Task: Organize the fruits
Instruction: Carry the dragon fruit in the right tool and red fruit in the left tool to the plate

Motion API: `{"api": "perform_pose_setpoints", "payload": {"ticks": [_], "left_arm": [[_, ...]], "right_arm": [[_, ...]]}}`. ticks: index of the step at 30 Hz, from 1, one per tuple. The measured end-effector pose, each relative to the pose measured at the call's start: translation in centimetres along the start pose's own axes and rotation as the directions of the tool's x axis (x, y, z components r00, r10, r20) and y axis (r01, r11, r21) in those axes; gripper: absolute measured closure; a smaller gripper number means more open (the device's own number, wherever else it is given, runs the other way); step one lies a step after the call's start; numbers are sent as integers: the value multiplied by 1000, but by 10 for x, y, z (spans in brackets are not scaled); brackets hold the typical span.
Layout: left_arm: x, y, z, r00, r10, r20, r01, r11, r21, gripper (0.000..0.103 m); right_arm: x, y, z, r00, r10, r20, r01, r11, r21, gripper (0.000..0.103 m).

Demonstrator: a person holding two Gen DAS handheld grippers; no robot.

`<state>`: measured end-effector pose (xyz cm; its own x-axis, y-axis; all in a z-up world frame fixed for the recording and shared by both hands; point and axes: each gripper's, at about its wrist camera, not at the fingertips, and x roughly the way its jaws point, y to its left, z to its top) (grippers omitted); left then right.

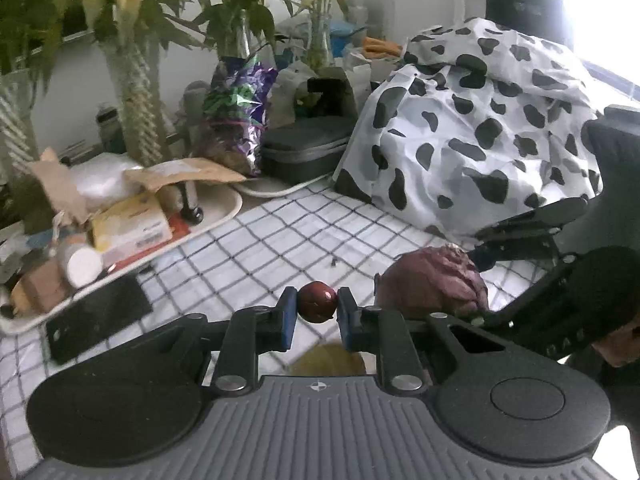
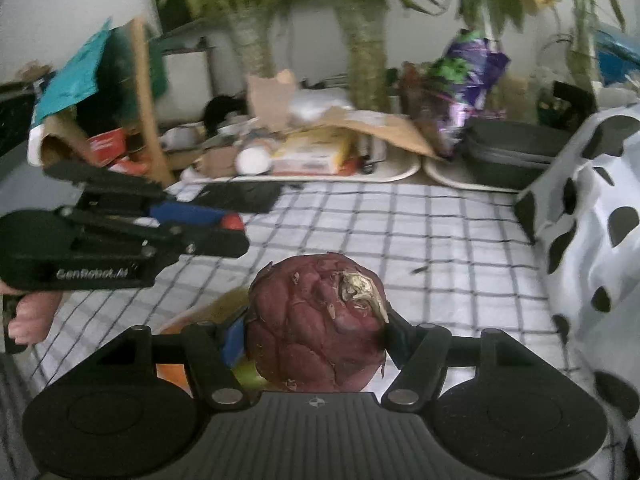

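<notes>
Over the checked cloth (image 1: pixel 280 236), from your left wrist: your left gripper (image 1: pixel 317 312) is clamped on a small, glossy dark-red fruit (image 1: pixel 317 307), carried clear of the table, not yet placed

From your right wrist: your right gripper (image 2: pixel 316 332) grips a large, wrinkled, scaly maroon fruit (image 2: pixel 316 328), also aloft; no destination shows

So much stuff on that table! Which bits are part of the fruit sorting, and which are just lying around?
Part of the job:
- small dark red fruit, pinched in the left gripper
- large wrinkled purple-red fruit, held in the right gripper

Just lying about:
- cow-print cloth
- purple foil bag
- dark zip case
- cluttered tray
</notes>
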<state>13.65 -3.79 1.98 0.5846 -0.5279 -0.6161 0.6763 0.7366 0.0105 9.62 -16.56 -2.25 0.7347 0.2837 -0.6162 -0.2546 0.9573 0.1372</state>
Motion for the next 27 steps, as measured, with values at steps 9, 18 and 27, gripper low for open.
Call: {"api": "perform_pose_setpoints", "payload": {"ticks": [9,18,27], "left_arm": [[-35,-24,-33,998,18,-54,-18,1000,-2,82],[-42,-27,-58,983,27,-180,-40,997,-67,82],[-27,-11,-76,955,25,-296,-68,989,-134,82]], "right_arm": [[-29,39,-30,999,52,-10,-52,998,-46,34],[-31,68,-45,991,113,-68,-120,988,-93,34],[-14,83,-55,982,110,-154,-133,980,-148,33]]}}
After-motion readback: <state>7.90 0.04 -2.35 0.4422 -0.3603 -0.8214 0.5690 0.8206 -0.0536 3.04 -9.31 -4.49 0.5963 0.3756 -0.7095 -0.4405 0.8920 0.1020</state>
